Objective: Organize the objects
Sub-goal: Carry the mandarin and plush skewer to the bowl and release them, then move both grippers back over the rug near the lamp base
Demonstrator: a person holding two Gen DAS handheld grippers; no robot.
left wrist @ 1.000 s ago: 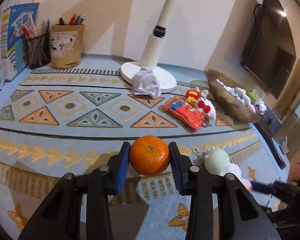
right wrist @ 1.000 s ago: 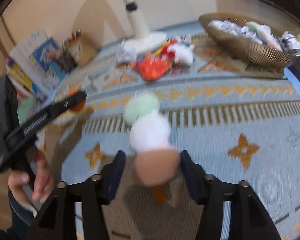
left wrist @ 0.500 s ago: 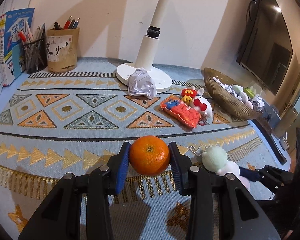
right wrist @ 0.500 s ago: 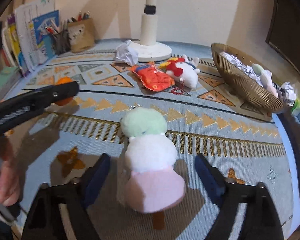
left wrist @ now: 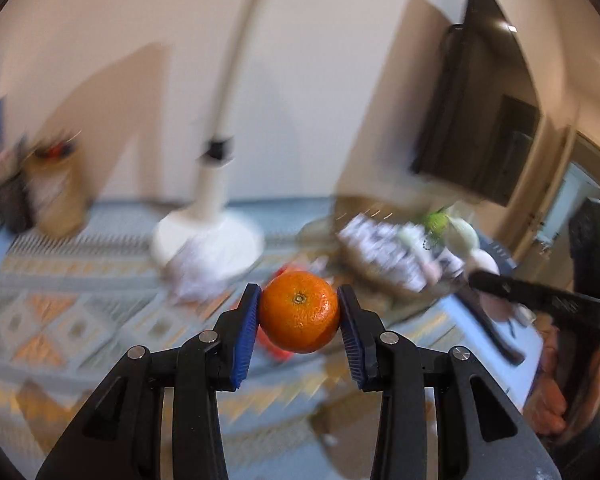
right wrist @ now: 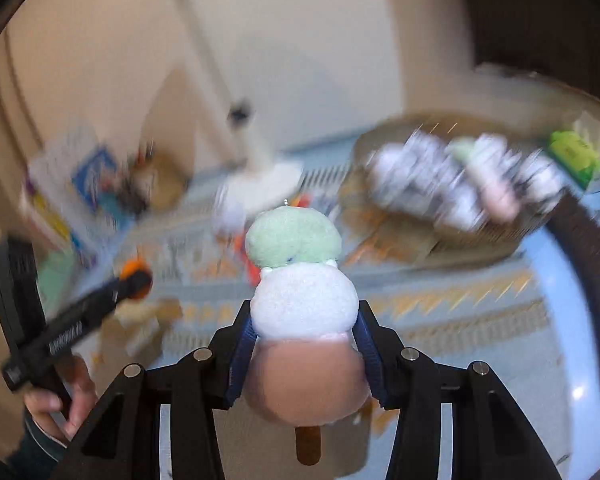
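My left gripper [left wrist: 299,326] is shut on an orange [left wrist: 299,312] and holds it in the air above the patterned mat [left wrist: 80,320]. My right gripper [right wrist: 306,354] is shut on a plush dango skewer toy [right wrist: 304,304] with green, white and pink balls, lifted off the mat. The right gripper also shows at the right of the left wrist view [left wrist: 540,300], with the toy near the basket [left wrist: 384,252]. The left gripper with the orange shows at the left of the right wrist view [right wrist: 134,280]. Both views are blurred by motion.
A wicker basket [right wrist: 500,236] with crumpled paper and soft things stands at the back right. A white lamp base [left wrist: 208,236] with a paper ball stands at the back. Pen holders [left wrist: 56,200] and books are at the back left. A dark monitor [left wrist: 480,120] hangs at the right.
Both grippers have lifted off the mat and swung toward the basket. The right gripper, open around the plush toy half a second ago, has shut on it. The orange stays gripped.
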